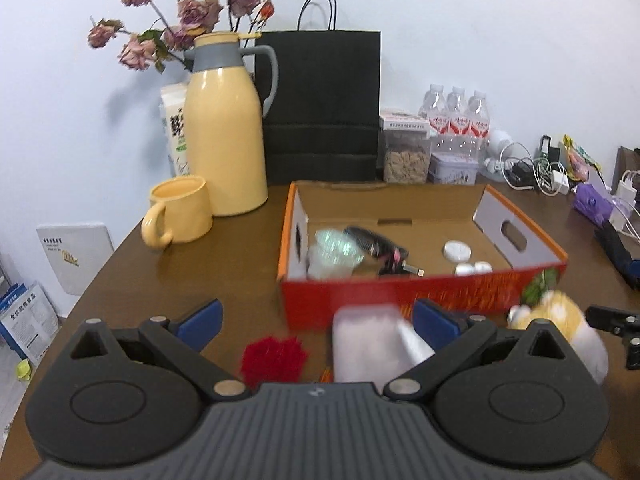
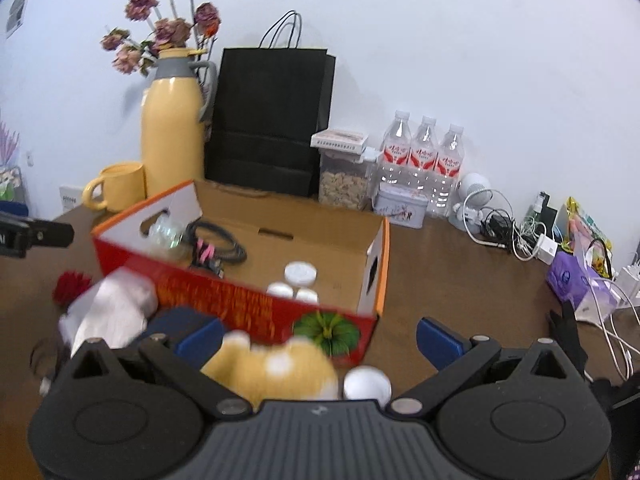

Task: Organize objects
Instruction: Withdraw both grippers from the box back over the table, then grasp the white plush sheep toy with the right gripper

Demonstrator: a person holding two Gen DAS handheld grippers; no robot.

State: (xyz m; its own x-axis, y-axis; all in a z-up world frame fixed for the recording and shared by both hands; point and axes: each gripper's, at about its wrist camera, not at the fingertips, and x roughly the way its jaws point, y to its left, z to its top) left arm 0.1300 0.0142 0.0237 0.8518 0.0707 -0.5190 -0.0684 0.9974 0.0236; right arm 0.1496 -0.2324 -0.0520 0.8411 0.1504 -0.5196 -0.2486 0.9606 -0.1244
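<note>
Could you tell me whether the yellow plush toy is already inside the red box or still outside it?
Outside. The yellow plush toy lies on the table against the front wall of the red box, between the open right gripper's fingers.

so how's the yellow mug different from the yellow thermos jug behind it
The mug is short and squat; the thermos jug stands much taller. The mug is open-topped and yellow all over with a yellow handle, while the jug is closed by a lid and has a grey collar and grey handle. Both are the same pale yellow, stand upright on the brown table, and sit left of the cardboard box.
</note>
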